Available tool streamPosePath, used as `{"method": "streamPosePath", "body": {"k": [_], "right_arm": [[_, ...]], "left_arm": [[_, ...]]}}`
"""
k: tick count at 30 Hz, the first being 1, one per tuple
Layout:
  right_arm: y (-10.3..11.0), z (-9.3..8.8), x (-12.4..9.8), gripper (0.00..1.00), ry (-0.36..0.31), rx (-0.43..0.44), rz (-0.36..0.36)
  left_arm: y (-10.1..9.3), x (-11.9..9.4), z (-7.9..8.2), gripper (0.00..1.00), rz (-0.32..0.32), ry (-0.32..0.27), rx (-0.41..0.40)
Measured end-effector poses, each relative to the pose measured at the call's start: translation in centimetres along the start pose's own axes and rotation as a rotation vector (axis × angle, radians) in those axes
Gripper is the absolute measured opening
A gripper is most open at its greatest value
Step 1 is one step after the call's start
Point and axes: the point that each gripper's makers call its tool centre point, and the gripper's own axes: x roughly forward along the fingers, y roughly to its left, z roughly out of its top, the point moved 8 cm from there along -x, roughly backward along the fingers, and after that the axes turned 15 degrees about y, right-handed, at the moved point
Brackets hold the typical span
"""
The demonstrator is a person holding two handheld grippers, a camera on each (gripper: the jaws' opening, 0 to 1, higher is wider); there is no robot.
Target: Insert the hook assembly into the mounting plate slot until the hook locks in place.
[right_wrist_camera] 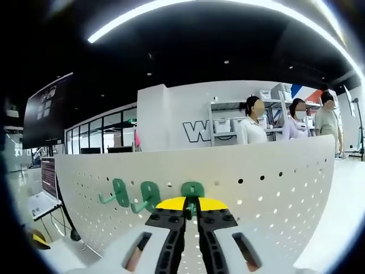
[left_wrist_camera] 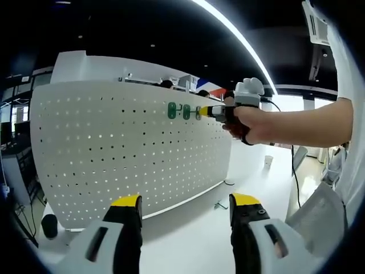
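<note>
The right gripper (right_wrist_camera: 191, 206) is clamping a green hook (right_wrist_camera: 193, 191) dead ahead, pressing it against the white pegboard (right_wrist_camera: 285, 188) beside two mounted hooks (right_wrist_camera: 132, 197). The left gripper (left_wrist_camera: 185, 208) is hanging back, jaws spread and holding nothing.

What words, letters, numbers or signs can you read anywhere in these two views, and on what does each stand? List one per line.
"W": one large dark letter on the white wall behind the pegboard in the right gripper view; the rest is hidden behind a shelf.
Dark screen at the left: pale marks, too blurred to read.
Green hooks, both grippers: no readable text.
</note>
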Motion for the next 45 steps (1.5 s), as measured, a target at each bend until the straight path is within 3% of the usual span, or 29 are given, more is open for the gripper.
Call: {"method": "streamPosePath", "body": {"k": [16,35,45], "right_arm": [[-0.3,-1.1,-1.5,0.27,0.003,-0.005,0.087],[-0.6,-1.5,-2.1,0.27,0.022,0.006,0.134],[-0.8,-1.6,-3.8,0.3,-0.016,-0.094,0.22]], "left_arm": [[-0.1,-0.1,-0.2,0.65,-0.002,-0.002,-0.002],[-0.2,0.0,-0.5,0.65,-0.002,-0.005,-0.011],[-0.3,0.2,-0.4,0.65,-0.004,-0.017,-0.013]]}}
